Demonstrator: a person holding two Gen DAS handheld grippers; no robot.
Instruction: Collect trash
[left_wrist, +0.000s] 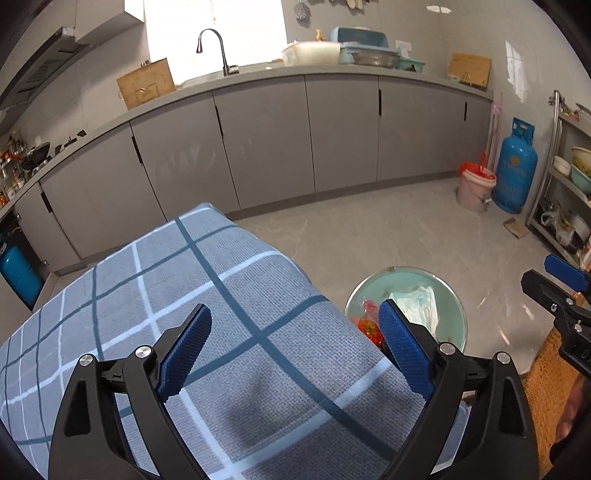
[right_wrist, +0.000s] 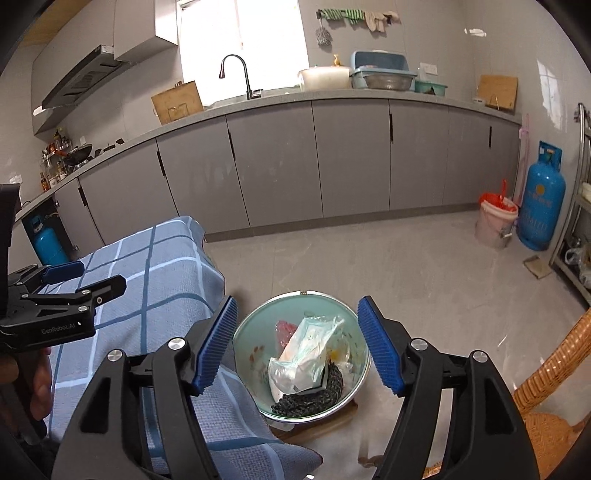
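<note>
Both grippers, left (left_wrist: 295, 350) and right (right_wrist: 297, 345), stood wide and empty; the trash basin (right_wrist: 255, 325) sat at twelve o'clock. Best to sweep the checked cloth (left_wrist: 184, 295) for leftovers.

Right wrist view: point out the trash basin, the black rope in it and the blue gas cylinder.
trash basin (right_wrist: 248, 334): right wrist view, bare inner wall on its left.
black rope (right_wrist: 325, 393): right wrist view, middle of the coil.
blue gas cylinder (right_wrist: 541, 206): right wrist view, middle of its body.

The left gripper (left_wrist: 295, 343) hangs wide apart and empty over the checked tablecloth (left_wrist: 177, 295); beyond its right edge, a green bin (left_wrist: 448, 295) holds wrappers (left_wrist: 417, 306).
</note>
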